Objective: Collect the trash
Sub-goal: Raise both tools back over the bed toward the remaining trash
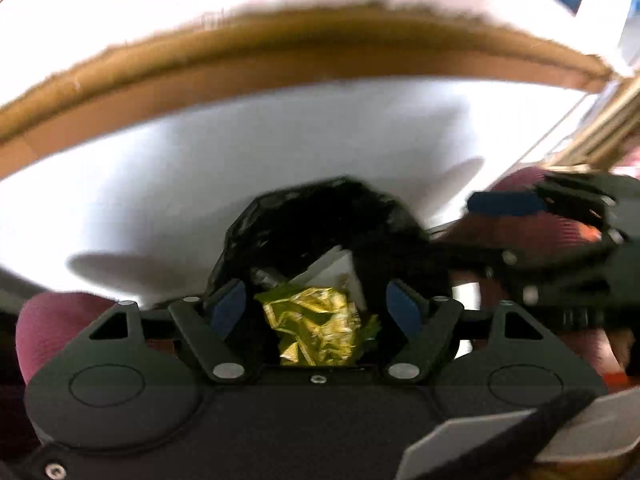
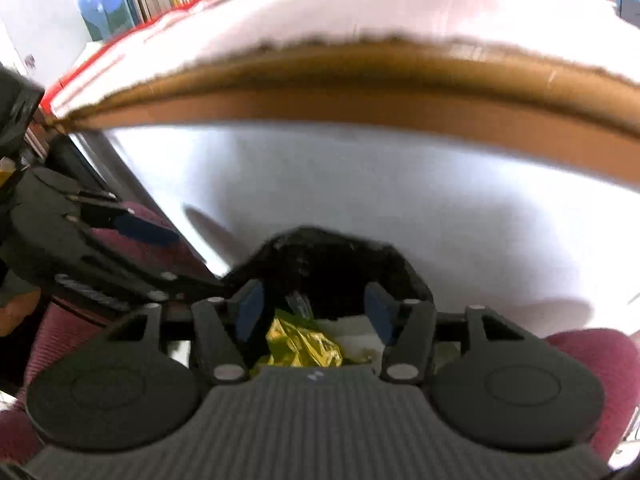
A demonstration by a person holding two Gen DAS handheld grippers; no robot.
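Landmark: black trash bag (image 1: 304, 224), mouth open, at the near edge of the white desk (image 1: 280, 140).
Contents: crumpled gold foil wrapper (image 1: 316, 332) and white paper (image 1: 340, 268), inside the bag's mouth.
Left gripper (image 1: 316, 308): above the bag's mouth, jaws open, gripping nothing.
Right gripper (image 2: 316, 312): likewise over the mouth, jaws open and empty.
Handling: thin, limp, slippery film; likely light; best pinched at the gathered rim.
Backdrop: brown cardboard edge (image 2: 360, 92) beyond the bag.
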